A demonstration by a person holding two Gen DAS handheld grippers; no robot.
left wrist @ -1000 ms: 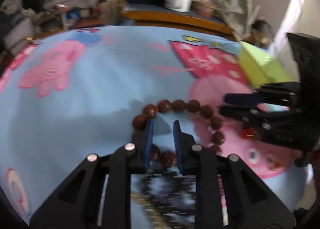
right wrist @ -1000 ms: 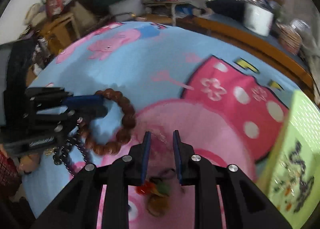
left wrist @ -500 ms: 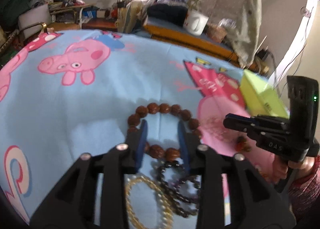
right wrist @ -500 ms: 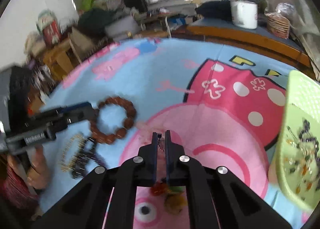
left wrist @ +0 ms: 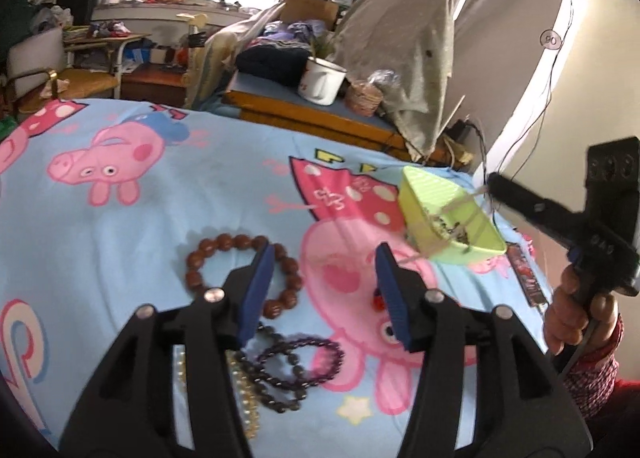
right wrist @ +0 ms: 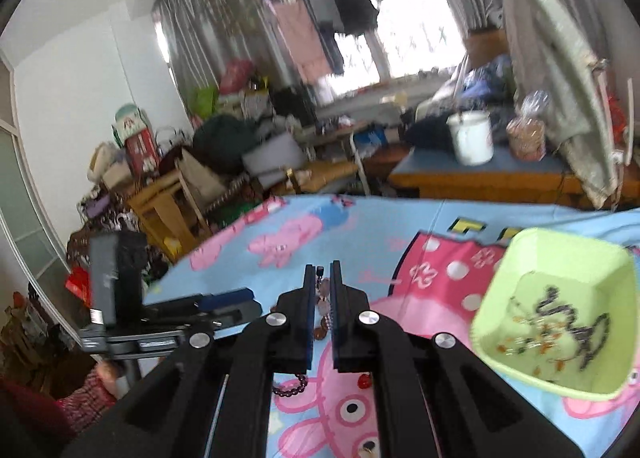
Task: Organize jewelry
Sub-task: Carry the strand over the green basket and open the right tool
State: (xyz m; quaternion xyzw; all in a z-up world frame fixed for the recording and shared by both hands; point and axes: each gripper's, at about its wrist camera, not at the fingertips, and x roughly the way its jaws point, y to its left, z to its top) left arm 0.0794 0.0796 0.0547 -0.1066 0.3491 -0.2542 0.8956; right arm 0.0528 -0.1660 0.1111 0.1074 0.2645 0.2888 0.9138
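One beaded strand (right wrist: 323, 308) hangs lengthwise downward from the clamped right gripper (right wrist: 321, 278); left gripper (left wrist: 324, 258) gapes empty.

Bed sheet (left wrist: 224, 178), light blue, pink cartoon pigs. On it: brown bead bracelet (left wrist: 240, 274) centre frame; dark purple bead bracelet (left wrist: 300, 362) and pearl strand (left wrist: 244, 398) below it; green basket (left wrist: 448, 218) at right, jewelry inside.
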